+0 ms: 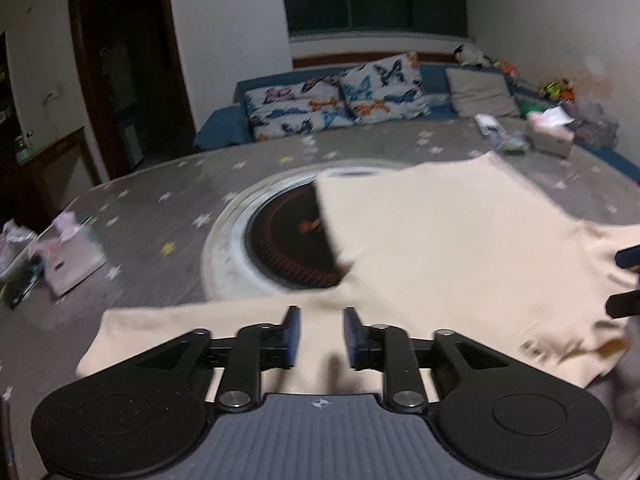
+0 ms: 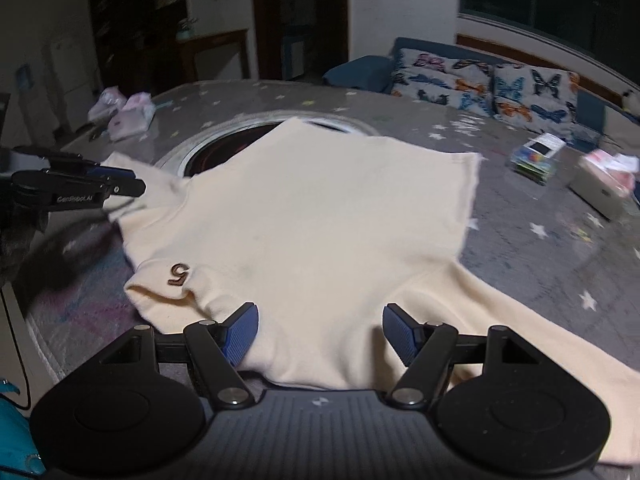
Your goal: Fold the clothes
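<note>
A cream long-sleeved knit top (image 2: 320, 208) lies spread flat on the grey star-patterned tabletop (image 2: 520, 240), partly over the round inset burner (image 1: 288, 240). Soft and limp, it looks best pinched at shoulders or hem. Left gripper (image 1: 319, 336) jaws narrowly parted over a sleeve, right gripper (image 2: 318, 332) jaws wide; neither holds cloth.

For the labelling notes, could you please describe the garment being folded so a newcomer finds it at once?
On the grey star-print table, the cream shirt lies flat, partly covering the round dark burner. Unlike the pink tissue packs nearby, it carries a small brown "5".
</note>
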### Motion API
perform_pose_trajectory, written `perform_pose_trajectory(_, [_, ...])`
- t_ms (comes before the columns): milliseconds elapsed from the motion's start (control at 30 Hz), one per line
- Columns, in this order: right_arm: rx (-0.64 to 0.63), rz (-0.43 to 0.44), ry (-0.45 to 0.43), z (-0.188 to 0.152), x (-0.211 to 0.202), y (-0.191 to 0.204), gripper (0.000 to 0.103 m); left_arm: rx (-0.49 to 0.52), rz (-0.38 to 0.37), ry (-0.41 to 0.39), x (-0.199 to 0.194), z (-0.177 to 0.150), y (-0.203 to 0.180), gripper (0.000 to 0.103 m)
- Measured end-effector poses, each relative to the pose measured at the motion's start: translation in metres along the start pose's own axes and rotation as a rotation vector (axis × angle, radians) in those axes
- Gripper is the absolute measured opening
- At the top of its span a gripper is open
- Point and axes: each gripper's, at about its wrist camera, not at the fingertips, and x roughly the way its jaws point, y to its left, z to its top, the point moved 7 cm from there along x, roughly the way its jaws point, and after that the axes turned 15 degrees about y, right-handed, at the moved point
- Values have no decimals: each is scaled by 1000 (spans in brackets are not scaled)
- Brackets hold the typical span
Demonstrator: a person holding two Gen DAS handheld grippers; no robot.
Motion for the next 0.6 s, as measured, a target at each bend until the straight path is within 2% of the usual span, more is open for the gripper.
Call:
perform_pose_trajectory(100, [36,-8,-18,-5,-8,-10,70,10,-59,-21,-4,13,-21,34])
perform_pose_trajectory(233, [139,-52,-35,-15,-15,-42,69,39,-138,-14,2,25,-56,39])
perform_pose_trajectory(400, [268,-108,-56,-29,-23,-83,68,112,-228,4,8,29,-104,40])
perform_pose_trajectory(600, [428,-232,-67,-58,-41,-140,66,204,-310,18,12,28,-153,40])
